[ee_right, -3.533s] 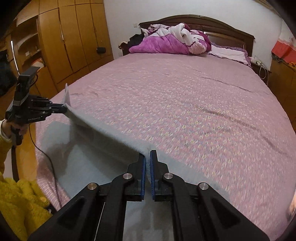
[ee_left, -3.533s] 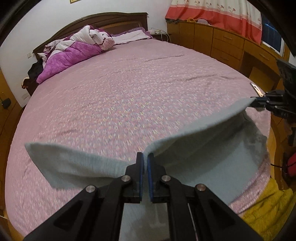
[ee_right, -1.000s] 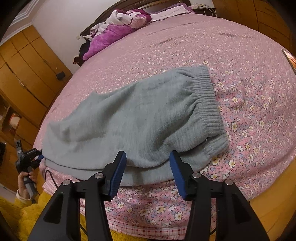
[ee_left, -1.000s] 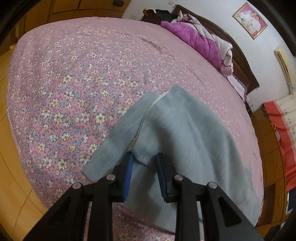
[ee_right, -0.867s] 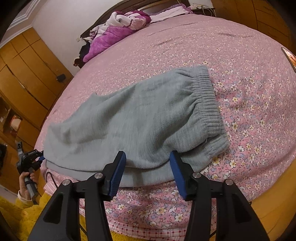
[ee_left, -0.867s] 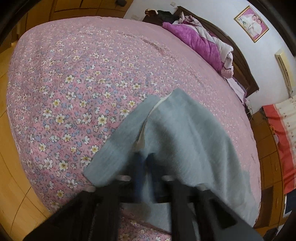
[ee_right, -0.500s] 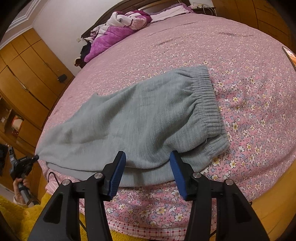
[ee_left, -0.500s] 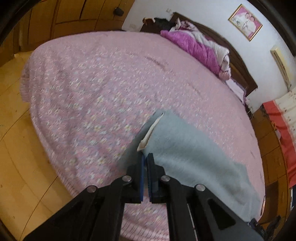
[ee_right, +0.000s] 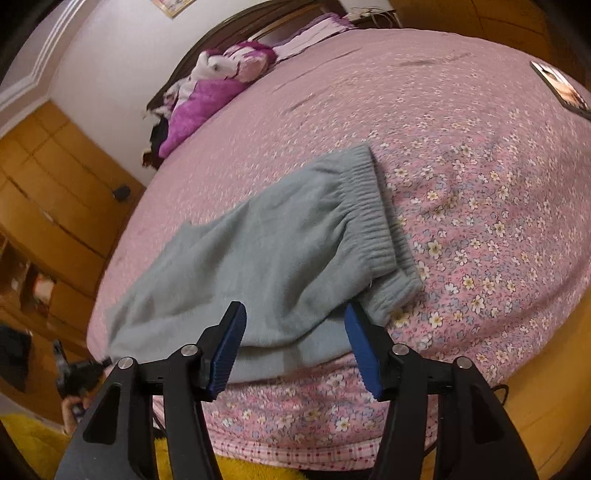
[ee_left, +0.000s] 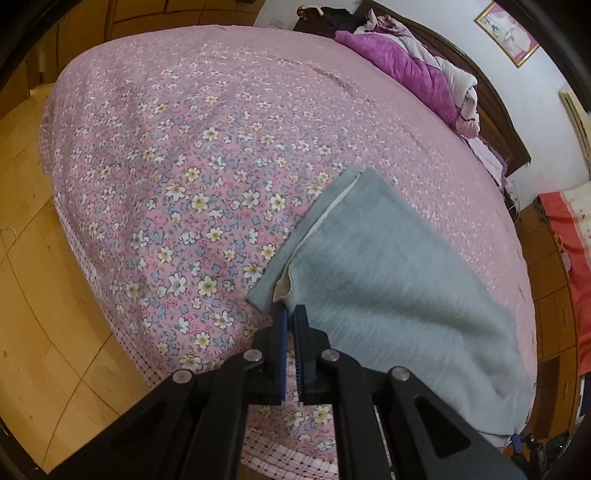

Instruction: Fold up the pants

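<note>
The left gripper is closed on the hem of the pants, which lie on the bed near its edge, probably to fold it toward the waistband at 3 o'clock, while the right gripper hangs wide open.

Place: a home bedroom.
Bed: a wide bed under a pink flower-printed bedspread is filling both views.
Headboard: a dark curved wooden headboard is standing against a white wall.
Bedding: a crumpled magenta and white quilt is lying at the head end.
Storage: orange-brown wooden wardrobe doors are lining one side.
Wall: a small framed picture is hanging above the headboard.
Floor: yellowish wood-look flooring is surrounding the bed.
</note>
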The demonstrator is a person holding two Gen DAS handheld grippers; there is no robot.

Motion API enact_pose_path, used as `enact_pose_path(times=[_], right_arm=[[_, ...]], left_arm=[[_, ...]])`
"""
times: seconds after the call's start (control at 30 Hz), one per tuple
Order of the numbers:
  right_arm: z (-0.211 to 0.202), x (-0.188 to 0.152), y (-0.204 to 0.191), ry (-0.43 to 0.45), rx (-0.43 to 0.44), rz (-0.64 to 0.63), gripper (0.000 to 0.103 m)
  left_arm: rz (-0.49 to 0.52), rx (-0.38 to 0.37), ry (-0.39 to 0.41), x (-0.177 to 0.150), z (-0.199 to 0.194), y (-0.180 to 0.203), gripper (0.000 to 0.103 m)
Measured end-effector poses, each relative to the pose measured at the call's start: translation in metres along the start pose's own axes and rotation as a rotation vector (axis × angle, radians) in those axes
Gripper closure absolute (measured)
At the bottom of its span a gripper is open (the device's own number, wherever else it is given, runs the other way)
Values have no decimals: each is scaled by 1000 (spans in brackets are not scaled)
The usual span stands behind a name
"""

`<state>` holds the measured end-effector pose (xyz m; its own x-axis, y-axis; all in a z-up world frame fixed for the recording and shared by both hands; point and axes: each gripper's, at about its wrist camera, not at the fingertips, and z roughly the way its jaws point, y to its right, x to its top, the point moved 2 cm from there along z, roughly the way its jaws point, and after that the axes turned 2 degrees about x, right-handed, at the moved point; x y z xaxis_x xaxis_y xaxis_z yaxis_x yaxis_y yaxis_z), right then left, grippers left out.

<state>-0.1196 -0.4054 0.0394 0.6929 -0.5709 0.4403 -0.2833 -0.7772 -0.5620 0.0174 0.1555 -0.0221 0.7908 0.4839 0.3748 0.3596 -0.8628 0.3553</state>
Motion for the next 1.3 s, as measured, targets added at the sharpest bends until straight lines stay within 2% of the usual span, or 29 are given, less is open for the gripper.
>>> enact_pose_path(times=[0.17,0.2,0.23,0.27,0.43,0.57,0.77,0.9,1.07,1.17,1.27,1.3], right_arm=[[11,6,9,7,43,53,53],[11,9,9,13,58,72,65],[11,11,8,14,74,84,94],[8,14,9,24,84,92,103],[-23,28,-1,101,111,47,103],[-48,31,-8,130,93,-3,103],[-33,5,15,43,29,11,103],[-13,-9,22,-24,-75,-28,103],[-15,-11,26,-52,-103,-40,102],[-25,-8,23,-49,-151,-62,91],[-35,-3,15,-15,-178,-93,87],[-39,-2,14,2,-188,-97,83]], left_arm=[[24,3,3,-6,-9,-12,100],[30,0,6,-5,-12,-11,100],[37,-5,12,-3,-17,-9,100],[49,-12,26,0,-25,-6,100],[76,-46,58,12,-53,-3,100],[97,-27,53,14,-57,-6,100],[118,33,-18,-4,-25,-14,100],[110,46,-45,-12,-9,-21,98],[163,108,-3,-13,-23,-8,98],[191,106,55,-14,-45,3,97],[231,114,101,-13,-60,18,88],[241,113,107,-13,-61,21,82]])
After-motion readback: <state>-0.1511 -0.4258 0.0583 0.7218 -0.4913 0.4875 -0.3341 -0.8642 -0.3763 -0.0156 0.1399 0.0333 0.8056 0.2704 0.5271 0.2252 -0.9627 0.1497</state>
